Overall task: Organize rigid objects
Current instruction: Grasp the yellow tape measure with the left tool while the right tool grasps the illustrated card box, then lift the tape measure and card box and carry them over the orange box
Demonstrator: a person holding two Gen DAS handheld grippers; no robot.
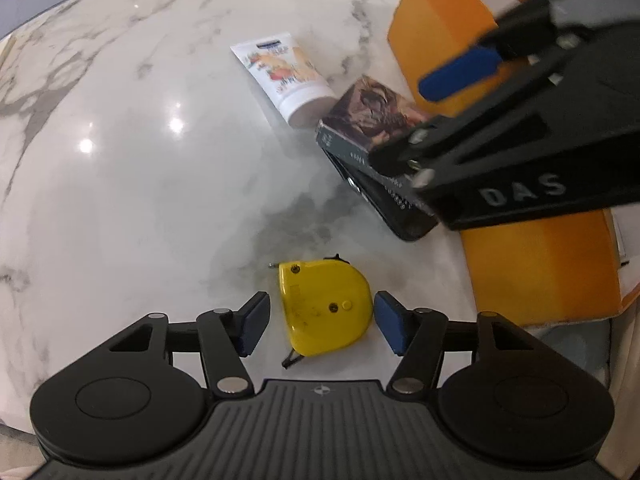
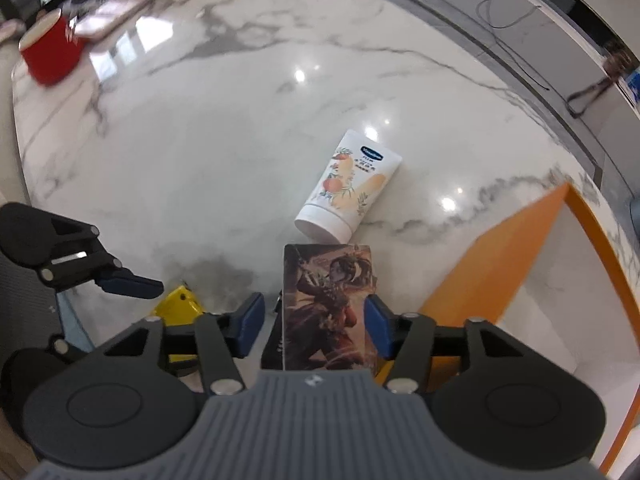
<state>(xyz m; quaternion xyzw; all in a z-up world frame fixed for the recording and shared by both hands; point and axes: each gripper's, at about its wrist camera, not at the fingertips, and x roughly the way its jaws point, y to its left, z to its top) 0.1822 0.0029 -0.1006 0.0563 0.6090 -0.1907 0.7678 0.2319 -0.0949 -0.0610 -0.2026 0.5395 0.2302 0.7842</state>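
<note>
From the left wrist, the left gripper (image 1: 322, 322) points down at a white marble table (image 1: 140, 160), its blue pads spread on either side of a yellow tape measure (image 1: 324, 308) that lies flat between them; the right pad sits just beside it, the left pad apart, and neither clearly presses. Beyond lie a white tube (image 1: 286, 76) printed with fruit, its lettering too small to read, and an illustrated box (image 1: 372, 120) resting on a black flat object (image 1: 384, 204). The right gripper (image 1: 408, 120) reaches in over that box and covers part of it; "DAS" is moulded on its body. An orange box (image 1: 436, 28) stands open behind. From the right wrist, the right gripper (image 2: 314, 326) has its pads parted on either side of the illustrated box (image 2: 328, 304), seemingly without gripping it. The tube (image 2: 348, 188) lies just beyond, the orange box (image 2: 500, 256) with its white inside at right, the tape measure (image 2: 180, 304) and left gripper (image 2: 132, 284) at left, and a red cup (image 2: 50, 52) far off.
</note>
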